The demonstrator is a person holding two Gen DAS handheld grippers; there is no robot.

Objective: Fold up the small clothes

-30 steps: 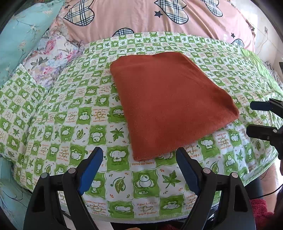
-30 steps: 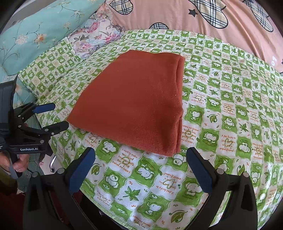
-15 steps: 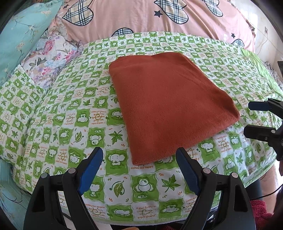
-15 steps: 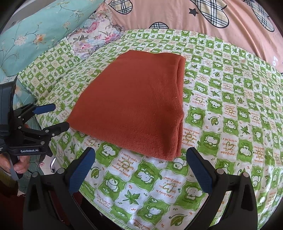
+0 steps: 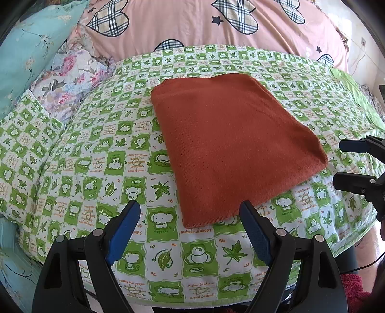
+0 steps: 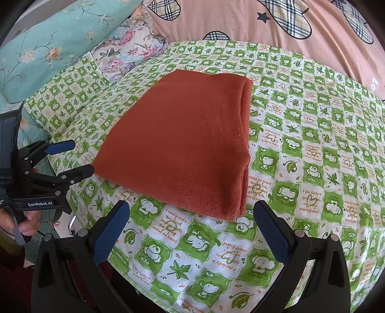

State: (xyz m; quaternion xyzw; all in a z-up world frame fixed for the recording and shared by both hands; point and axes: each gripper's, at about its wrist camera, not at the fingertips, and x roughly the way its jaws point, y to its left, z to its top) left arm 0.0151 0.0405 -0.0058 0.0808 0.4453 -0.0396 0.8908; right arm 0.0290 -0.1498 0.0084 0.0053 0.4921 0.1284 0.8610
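Note:
A rust-orange cloth [image 5: 231,144] lies folded into a flat rectangle on the green-and-white checked sheet [image 5: 101,168]; it also shows in the right wrist view [image 6: 182,144], with its stacked folded edge on the right side. My left gripper [image 5: 190,211] is open and empty, just short of the cloth's near corner. My right gripper [image 6: 190,211] is open and empty, just short of the cloth's near edge. Each gripper shows in the other's view, the right one [image 5: 346,161] beside the cloth's right corner, the left one [image 6: 72,159] beside its left corner.
A pink quilt with plaid hearts [image 5: 192,21] lies behind the sheet. A teal floral pillow [image 6: 48,48] and a flowered cushion [image 5: 69,79] sit at the left. The sheet's front edge [image 5: 192,303] drops off close to the grippers.
Both grippers have eased slightly back and up from the cloth; the views shift a little. The cloth has not moved. Both stay open.

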